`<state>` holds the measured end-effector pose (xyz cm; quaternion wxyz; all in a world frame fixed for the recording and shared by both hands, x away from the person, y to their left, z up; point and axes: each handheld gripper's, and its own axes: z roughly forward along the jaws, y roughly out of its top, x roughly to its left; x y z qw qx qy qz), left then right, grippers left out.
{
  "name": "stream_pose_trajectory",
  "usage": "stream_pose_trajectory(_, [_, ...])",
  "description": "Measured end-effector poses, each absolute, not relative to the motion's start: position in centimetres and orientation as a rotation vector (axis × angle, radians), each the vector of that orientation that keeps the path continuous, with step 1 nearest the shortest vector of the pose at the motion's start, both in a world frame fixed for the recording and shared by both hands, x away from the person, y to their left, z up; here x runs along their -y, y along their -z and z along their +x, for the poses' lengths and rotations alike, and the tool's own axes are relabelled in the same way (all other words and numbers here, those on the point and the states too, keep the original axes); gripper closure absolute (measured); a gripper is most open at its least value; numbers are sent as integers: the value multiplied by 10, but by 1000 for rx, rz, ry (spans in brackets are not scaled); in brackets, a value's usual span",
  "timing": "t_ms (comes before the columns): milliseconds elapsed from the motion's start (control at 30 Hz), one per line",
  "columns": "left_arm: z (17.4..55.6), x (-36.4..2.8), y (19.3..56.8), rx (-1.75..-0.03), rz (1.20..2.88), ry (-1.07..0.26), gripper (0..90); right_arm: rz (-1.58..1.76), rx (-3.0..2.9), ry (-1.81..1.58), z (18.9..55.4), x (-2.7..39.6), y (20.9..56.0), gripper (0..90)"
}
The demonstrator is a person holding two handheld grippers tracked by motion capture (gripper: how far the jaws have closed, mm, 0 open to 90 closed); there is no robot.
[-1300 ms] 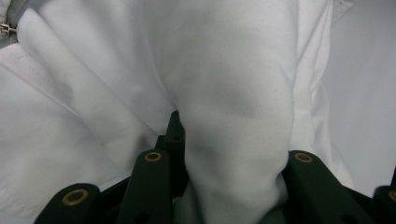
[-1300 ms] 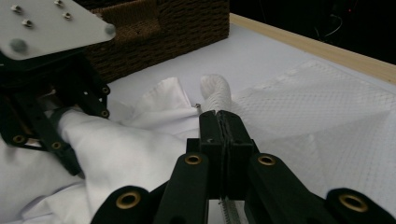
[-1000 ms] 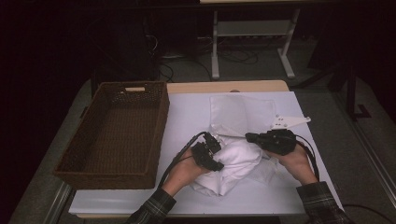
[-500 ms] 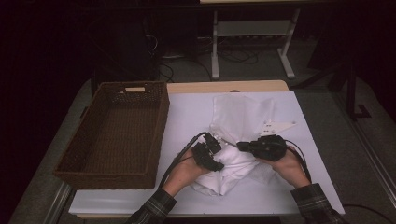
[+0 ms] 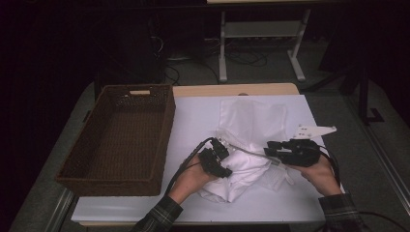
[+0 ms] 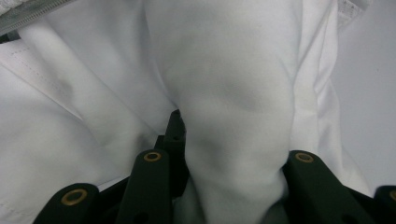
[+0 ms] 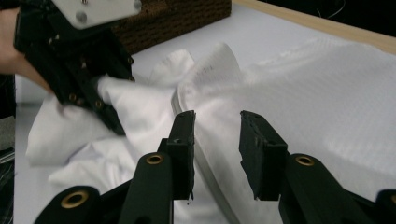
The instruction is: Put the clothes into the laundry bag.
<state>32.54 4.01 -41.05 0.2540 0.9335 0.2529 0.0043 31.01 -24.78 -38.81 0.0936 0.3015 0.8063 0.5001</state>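
One white garment [image 5: 251, 145], one basket [image 5: 121, 140]; left tool [image 5: 223, 157] pinches a fold, right tool [image 5: 269, 149] just spread.

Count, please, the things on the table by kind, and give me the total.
White cloth, partly bunched: 1
Brown wicker basket: 1
Hand-held gripper: 2, the left hand-held gripper shut on a fold of the cloth, the right hand-held gripper open with its jaws just parted, nothing pressed between them
Total: 4
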Motion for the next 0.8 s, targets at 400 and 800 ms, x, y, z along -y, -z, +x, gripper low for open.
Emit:
stream_pose_trajectory(400, [326,-40,411,-687,2539,-11,647,858,-2506,-1360,309,253,415,718])
stream_pose_trajectory(800, [325,-40,410,-705,2537,-15,651,874,-2478,-1397,293,258,405,872])
